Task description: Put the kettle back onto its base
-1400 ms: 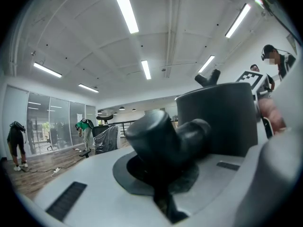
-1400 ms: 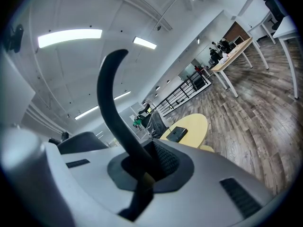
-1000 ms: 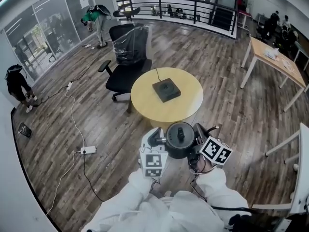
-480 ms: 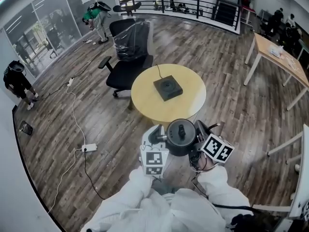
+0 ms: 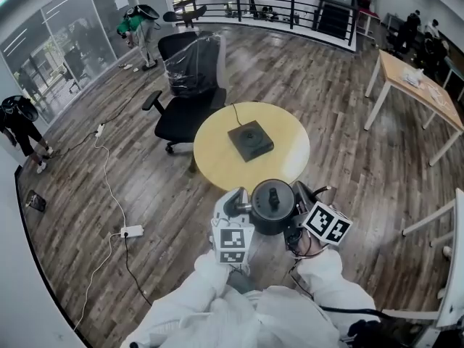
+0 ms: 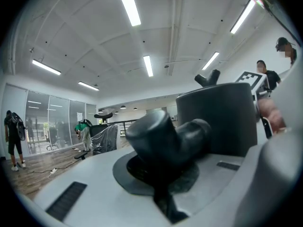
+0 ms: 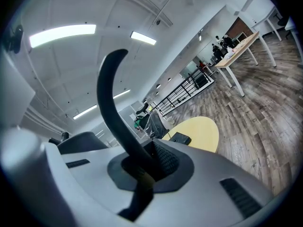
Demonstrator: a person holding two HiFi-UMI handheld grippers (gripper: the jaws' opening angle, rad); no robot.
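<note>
Wood-plank floor, round yellow table (image 5: 217, 167). Near: kettle (image 5: 272, 207), lid shut, contents hidden, held in the air at the table's near edge. Left gripper (image 5: 241, 207) clenched on its spout, right gripper (image 5: 296, 210) clenched on its handle. Farther: base (image 5: 251, 141) mid-table. The base sits slightly nearer the kettle than a second ago.

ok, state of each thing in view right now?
Kettle: lid on, held up, off its base.
Base: on table, empty, cord attached.
Left gripper: shut on kettle spout.
Right gripper: shut on kettle handle.
Chair: empty, back wrapped in plastic.
</note>
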